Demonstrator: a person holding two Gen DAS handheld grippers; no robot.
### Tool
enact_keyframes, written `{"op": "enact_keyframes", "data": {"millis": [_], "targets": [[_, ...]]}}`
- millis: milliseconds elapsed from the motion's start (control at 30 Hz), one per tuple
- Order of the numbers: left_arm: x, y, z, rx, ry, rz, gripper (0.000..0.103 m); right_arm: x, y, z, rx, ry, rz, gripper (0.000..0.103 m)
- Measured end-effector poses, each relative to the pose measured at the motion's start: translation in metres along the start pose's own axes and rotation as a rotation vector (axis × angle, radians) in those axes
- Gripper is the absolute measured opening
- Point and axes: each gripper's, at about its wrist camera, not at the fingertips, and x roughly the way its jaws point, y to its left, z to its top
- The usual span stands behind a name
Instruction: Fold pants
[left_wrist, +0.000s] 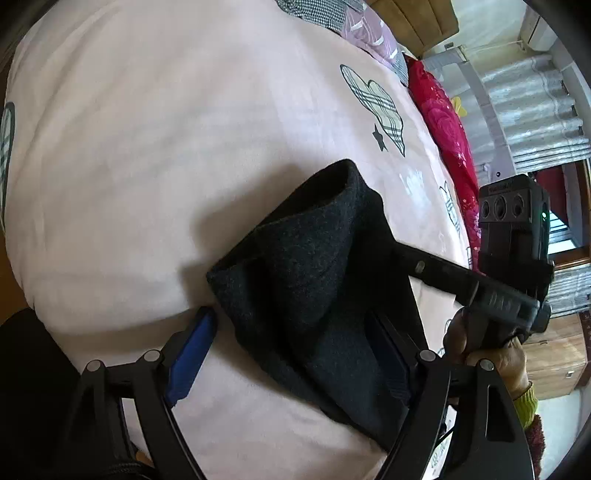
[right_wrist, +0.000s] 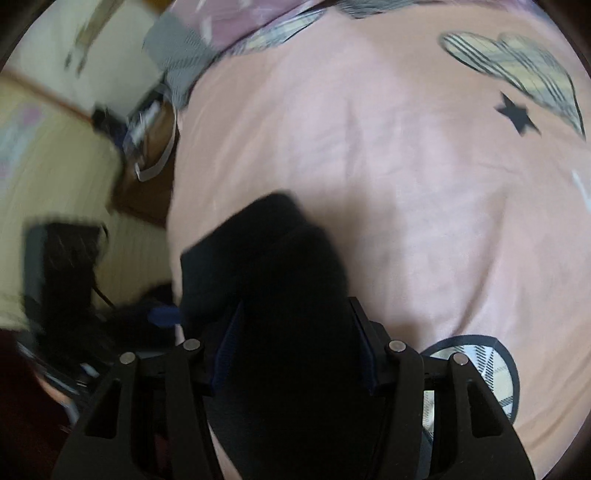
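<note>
The black pants lie bunched on the pink bedspread. In the left wrist view my left gripper has its blue fingers spread wide, with the cloth lying between them and against the right finger. My right gripper reaches in from the right into the cloth. In the blurred right wrist view my right gripper has a thick fold of the black pants between its blue pads above the bedspread.
Red floral pillow and checked and purple pillows lie at the bed's far side. A wooden cabinet stands at right. The bed's edge drops to a yellow floor with dark equipment.
</note>
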Motion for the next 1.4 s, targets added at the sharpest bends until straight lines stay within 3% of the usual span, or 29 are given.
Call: {"op": "enact_keyframes", "data": {"millis": [133,200,300,367,467,667,933,1133,1400], "targets": [[0.002,-0.008,0.0,0.027,-0.038,0.045,0.08,-0.002,-0.02,0.003,0.053,-0.014,0.01,0.054],[0.002,-0.01,0.0,0.052,-0.053,0.072,0.073,0.007,-0.02,0.005,0.045,0.014,0.036,0.046],[0.003,-0.013,0.001,0.098,-0.082,0.106,0.05,0.01,-0.019,0.008,0.05,0.006,0.073,0.036],[0.005,-0.012,0.003,0.127,-0.077,0.071,0.028,0.008,-0.021,0.007,0.062,-0.006,0.076,0.03],[0.001,-0.019,0.005,0.16,-0.078,0.021,0.019,-0.003,-0.022,0.001,0.078,-0.044,0.099,0.023],[-0.041,-0.071,-0.014,0.317,-0.144,-0.082,0.018,-0.053,-0.006,-0.025,0.09,-0.19,0.117,0.021],[-0.071,-0.167,-0.069,0.54,-0.132,-0.249,0.017,-0.155,0.006,-0.1,0.103,-0.438,0.124,0.021],[-0.054,-0.226,-0.121,0.671,-0.057,-0.307,0.017,-0.202,-0.016,-0.181,0.171,-0.582,0.11,0.021],[-0.021,-0.269,-0.206,0.843,0.049,-0.312,0.017,-0.21,-0.051,-0.28,0.313,-0.731,0.128,0.02]]}}
